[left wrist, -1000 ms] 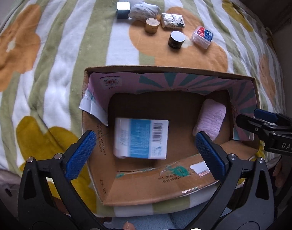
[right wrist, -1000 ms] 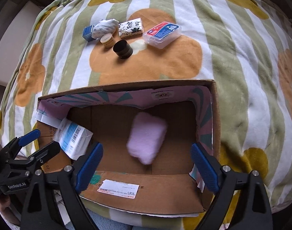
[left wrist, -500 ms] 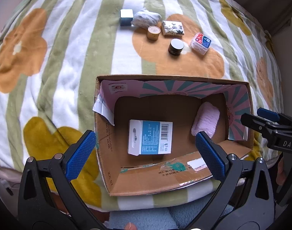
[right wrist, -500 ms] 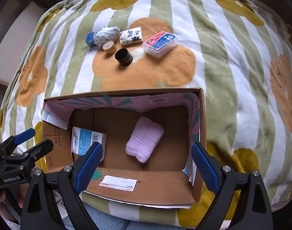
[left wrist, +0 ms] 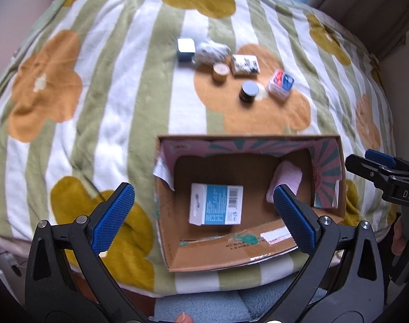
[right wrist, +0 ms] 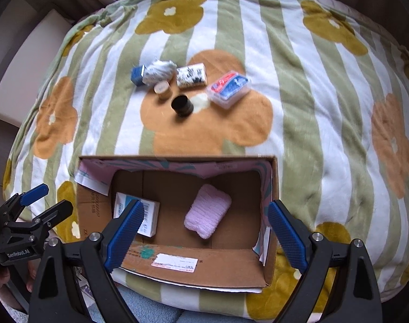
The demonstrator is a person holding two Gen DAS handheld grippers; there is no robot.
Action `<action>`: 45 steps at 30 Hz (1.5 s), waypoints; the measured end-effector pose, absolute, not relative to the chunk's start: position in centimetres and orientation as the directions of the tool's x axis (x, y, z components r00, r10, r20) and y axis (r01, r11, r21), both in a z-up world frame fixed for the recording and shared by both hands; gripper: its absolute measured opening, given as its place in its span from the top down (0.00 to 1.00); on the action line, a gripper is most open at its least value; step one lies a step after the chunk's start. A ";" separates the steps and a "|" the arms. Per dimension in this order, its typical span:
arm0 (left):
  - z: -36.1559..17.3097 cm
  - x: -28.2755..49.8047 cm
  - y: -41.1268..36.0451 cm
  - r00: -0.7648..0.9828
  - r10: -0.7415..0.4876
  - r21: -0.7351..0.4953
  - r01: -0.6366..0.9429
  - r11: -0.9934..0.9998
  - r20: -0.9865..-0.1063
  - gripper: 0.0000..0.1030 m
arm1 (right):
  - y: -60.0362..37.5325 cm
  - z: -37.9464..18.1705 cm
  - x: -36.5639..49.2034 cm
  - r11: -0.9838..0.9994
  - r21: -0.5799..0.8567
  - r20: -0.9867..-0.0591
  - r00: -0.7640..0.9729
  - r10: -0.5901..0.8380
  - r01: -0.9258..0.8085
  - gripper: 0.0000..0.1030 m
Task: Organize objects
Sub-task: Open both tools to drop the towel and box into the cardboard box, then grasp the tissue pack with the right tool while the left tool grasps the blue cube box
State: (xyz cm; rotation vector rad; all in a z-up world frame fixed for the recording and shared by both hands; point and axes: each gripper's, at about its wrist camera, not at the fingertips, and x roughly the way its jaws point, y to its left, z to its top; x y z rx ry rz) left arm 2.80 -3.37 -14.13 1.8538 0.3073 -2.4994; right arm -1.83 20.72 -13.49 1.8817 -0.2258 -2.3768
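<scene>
Both tools are empty with fingers spread wide apart. The left tool frames the lower part of its view, and the right tool does the same in its own. Over the last second both have pulled up and back from the cardboard box, which now looks smaller and sits in the lower centre of each view.

Inside the box, the blue-and-white carton lies flat on the floor at lower centre. The pink towel, blurred a second ago, now rests still beside it.

So two items look packed. Six remain on the striped flower blanket in the upper middle: a blue cube, a white bundle, a patterned packet, a tan jar, a black jar and a clear card case. The next reach probably goes there.
</scene>
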 end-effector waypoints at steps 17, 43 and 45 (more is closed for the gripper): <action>-9.0 -4.0 -6.4 -0.389 0.055 -0.126 0.159 -0.979 -0.920 0.01 | 18.8 -8.3 -7.2 -0.983 0.171 -0.921 -0.344 -0.185 0.070 0.11; -18.2 -21.6 -8.5 -0.251 0.068 -0.105 0.136 -0.985 -0.966 0.01 | 18.3 -15.6 -22.0 -0.984 0.176 -0.960 -0.217 -0.176 0.020 0.11; -19.4 -22.8 -9.0 -0.235 0.077 -0.114 0.150 -0.982 -0.969 0.01 | 18.2 -16.6 -23.1 -0.985 0.171 -0.963 -0.207 -0.172 0.020 0.11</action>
